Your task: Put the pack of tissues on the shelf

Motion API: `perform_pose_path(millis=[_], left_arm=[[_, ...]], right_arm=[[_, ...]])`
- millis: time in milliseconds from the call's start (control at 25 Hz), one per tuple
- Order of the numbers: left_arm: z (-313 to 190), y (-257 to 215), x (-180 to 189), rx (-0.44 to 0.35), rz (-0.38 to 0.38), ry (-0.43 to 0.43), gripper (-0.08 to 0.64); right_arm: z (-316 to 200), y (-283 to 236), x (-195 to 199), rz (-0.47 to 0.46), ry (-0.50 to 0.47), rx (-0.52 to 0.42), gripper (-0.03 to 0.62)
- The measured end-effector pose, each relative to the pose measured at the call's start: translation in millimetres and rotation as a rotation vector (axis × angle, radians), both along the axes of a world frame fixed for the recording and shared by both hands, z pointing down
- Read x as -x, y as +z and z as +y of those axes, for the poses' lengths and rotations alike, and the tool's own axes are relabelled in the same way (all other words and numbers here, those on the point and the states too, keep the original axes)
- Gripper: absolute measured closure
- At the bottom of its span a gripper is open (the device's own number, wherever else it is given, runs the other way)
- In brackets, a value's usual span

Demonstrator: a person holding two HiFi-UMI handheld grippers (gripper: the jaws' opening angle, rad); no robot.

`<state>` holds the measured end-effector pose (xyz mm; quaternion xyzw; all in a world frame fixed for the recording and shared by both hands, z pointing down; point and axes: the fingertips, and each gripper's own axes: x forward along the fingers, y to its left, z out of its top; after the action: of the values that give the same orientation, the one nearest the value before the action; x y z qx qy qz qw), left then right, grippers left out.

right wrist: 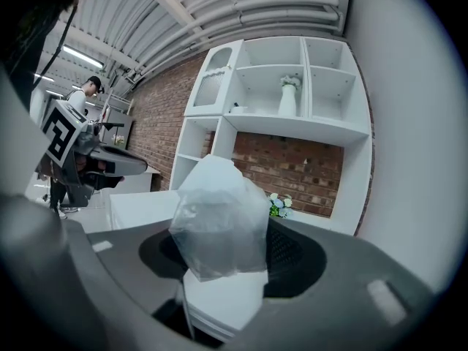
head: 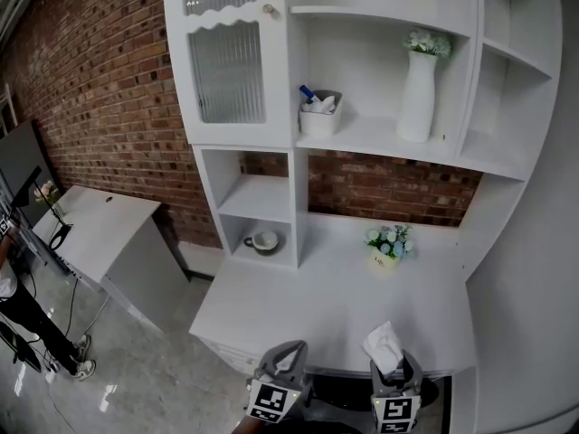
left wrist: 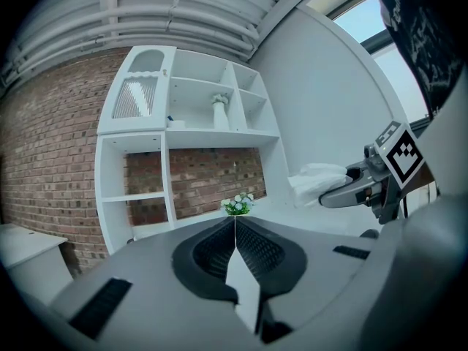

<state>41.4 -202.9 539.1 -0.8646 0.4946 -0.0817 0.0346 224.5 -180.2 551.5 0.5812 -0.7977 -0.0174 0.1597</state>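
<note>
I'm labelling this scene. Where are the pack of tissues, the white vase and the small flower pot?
pack of tissues (right wrist: 219,225): right gripper view, on its translucent upper part.
white vase (head: 418,98): head view, middle of its body.
small flower pot (head: 385,260): head view, on the pot under the blossoms.

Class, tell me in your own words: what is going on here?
A person holds a gripper in each hand before a white shelf unit. The right gripper is shut on the pack of tissues; the left gripper is shut and empty. The pack is not yet on a shelf.
</note>
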Motion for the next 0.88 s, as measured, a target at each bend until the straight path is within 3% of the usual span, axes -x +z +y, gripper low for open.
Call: perform_pose_path(millis=[640, 880], left_arm=[[-76, -25, 21, -0.011, 0.007, 0.058, 0.549], [-112, -33, 16, -0.021, -0.025, 0.15, 0.549]], right_arm=[[-73, -19, 9, -0.052, 0.069, 0.004, 0.344], [-117, -48, 23, -0.133, -0.008, -0.011, 0.341]])
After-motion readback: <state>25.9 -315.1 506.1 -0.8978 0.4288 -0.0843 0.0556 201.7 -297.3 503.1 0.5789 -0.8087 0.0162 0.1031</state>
